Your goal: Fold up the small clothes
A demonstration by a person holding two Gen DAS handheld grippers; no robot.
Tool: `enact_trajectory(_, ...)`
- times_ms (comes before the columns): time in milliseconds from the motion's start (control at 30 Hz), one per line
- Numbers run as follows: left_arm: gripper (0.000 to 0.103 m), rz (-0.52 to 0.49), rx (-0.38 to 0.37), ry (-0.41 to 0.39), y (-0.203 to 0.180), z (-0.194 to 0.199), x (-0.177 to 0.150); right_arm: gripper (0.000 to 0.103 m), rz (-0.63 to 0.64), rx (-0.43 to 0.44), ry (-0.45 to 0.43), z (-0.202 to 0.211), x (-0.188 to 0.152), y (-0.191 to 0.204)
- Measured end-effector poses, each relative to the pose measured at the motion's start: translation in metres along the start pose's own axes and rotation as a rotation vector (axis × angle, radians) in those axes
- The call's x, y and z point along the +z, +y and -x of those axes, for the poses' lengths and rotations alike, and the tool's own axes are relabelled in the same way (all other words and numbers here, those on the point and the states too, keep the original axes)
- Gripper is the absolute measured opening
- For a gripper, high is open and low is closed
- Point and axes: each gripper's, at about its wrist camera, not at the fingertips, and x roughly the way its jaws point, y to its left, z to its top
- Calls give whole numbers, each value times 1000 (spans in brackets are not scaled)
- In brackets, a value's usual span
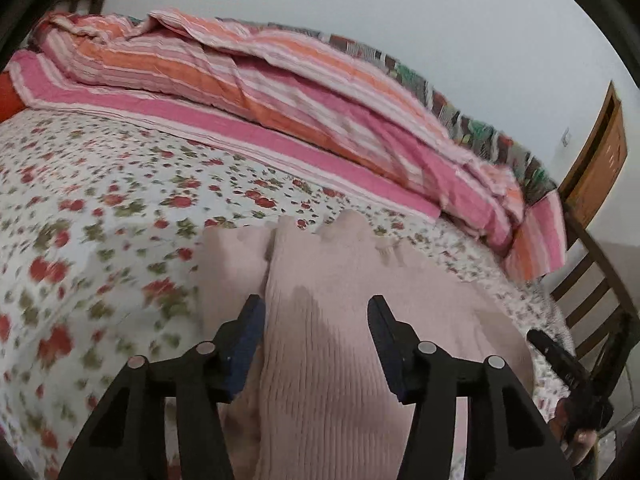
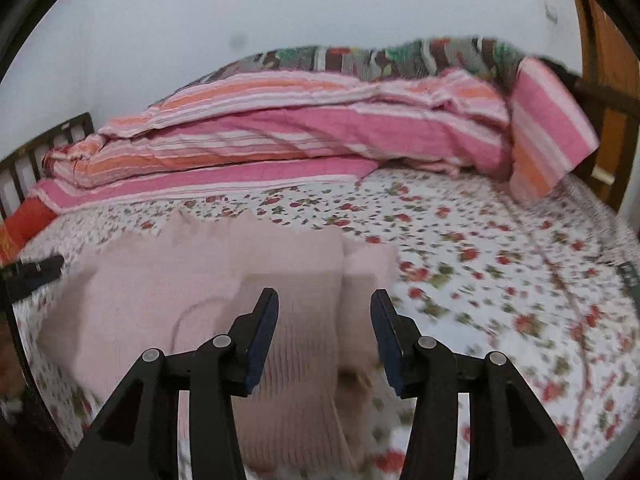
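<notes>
Sweater (image 2: 208, 280) edges motion-blurred on bedsheet (image 2: 480, 240)

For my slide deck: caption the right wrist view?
Open right claw above pale pink ribbed knit garment on floral bedsheet.

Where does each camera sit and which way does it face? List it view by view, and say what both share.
Left wrist: on the left gripper, angled down at the pink knit garment; open fingers show, right gripper at the right edge.
Right wrist: on the right gripper, angled down at the garment's other side; left gripper at the left edge.
Shared: garment, floral bedsheet, striped quilt.
</notes>
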Motion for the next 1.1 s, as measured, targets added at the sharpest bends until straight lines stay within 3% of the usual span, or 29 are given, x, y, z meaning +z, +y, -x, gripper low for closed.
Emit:
enact_trajectory(100, 43, -2, 30, 23, 0, -22, 7, 37, -24, -4, 65, -32, 6, -4)
enact_trajectory(133, 40, 15, 34, 32, 3, -29, 9, 30, -30, -12, 91, -42, 6, -1)
enact_trajectory(233, 7, 69, 63, 72, 19, -47, 11, 23, -46, 18, 152, -69, 2, -7)
enact_trajectory(400, 7, 89, 19, 55, 33, -39, 1, 22, -34, 11, 182, -74, 10, -6)
enact_trajectory(500, 10, 89, 6, 47, 36, -30, 1, 23, -32, 16, 127, -52, 21, 7)
enact_trajectory(600, 15, 120, -22, 55, 43, -25, 5, 38, 24, 85, 86, -38, 31, 40)
enact_trajectory(633, 19, 129, -27, 56, 45, -25, 6, 43, 35, 104, 89, -39, 32, 49)
enact_trajectory(767, 28, 98, -73, 65, 47, -19, 6, 44, 79, 208, 174, -63, 30, 100)
enact_trajectory(900, 35, 27, -39, 45, 50, -7, 0, 44, 105, 165, 277, -106, 17, 127)
enact_trajectory(967, 53, 10, -21, 39, 55, -2, -4, 44, 120, 128, 289, -119, 17, 133)
enact_trajectory(1033, 61, 28, -47, 34, 66, 3, -9, 44, 145, 94, 316, -130, 20, 138)
enact_trajectory(1100, 61, 64, -89, 41, 78, 7, -15, 44, 150, 73, 331, -142, 23, 141)
